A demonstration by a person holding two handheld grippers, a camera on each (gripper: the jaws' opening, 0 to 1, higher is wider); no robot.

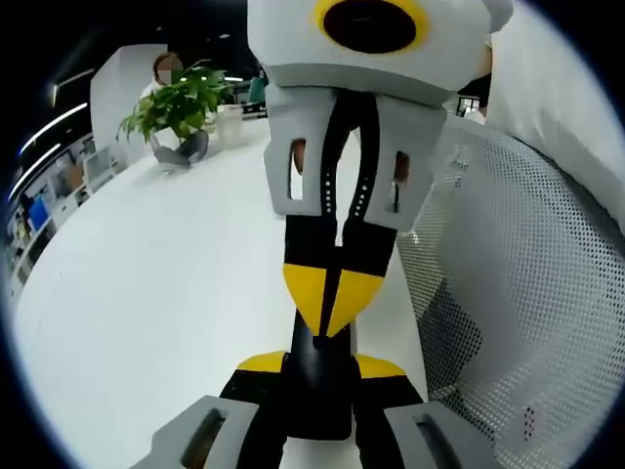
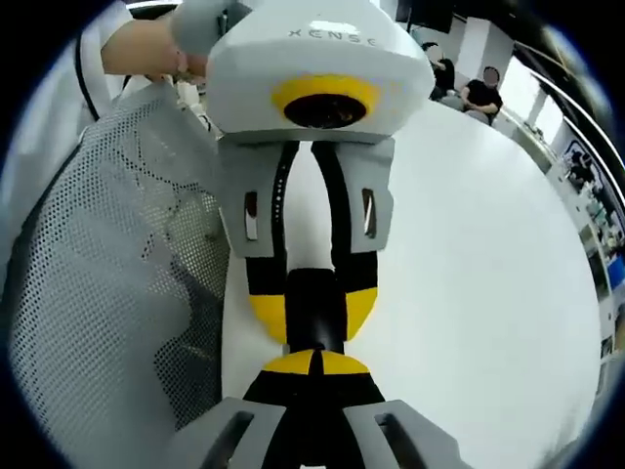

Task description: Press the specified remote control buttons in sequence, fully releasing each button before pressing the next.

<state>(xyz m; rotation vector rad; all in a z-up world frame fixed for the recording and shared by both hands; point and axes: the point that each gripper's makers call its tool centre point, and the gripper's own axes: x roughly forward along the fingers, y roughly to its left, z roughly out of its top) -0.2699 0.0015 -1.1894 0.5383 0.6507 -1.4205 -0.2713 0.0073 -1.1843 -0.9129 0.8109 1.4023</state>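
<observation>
A black remote control (image 1: 317, 391) is held with its end towards the camera between the yellow-tipped jaws of my left gripper (image 1: 320, 363), which is shut on it above the white table (image 1: 146, 293). My right gripper (image 1: 332, 313) faces it from above, shut, its two yellow tips joined into one point that meets the remote's upper face. In the right gripper view, my right gripper (image 2: 317, 363) rises from the bottom with its tips together against the remote control (image 2: 314, 293), which sits clamped in the left gripper (image 2: 314, 318). The buttons are hidden.
A grey mesh chair back (image 1: 527, 293) stands close to the table edge, also seen as the mesh chair back (image 2: 107, 274). A potted plant (image 1: 176, 107) sits at the table's far end. People (image 2: 479, 88) sit beyond the white table (image 2: 469, 274).
</observation>
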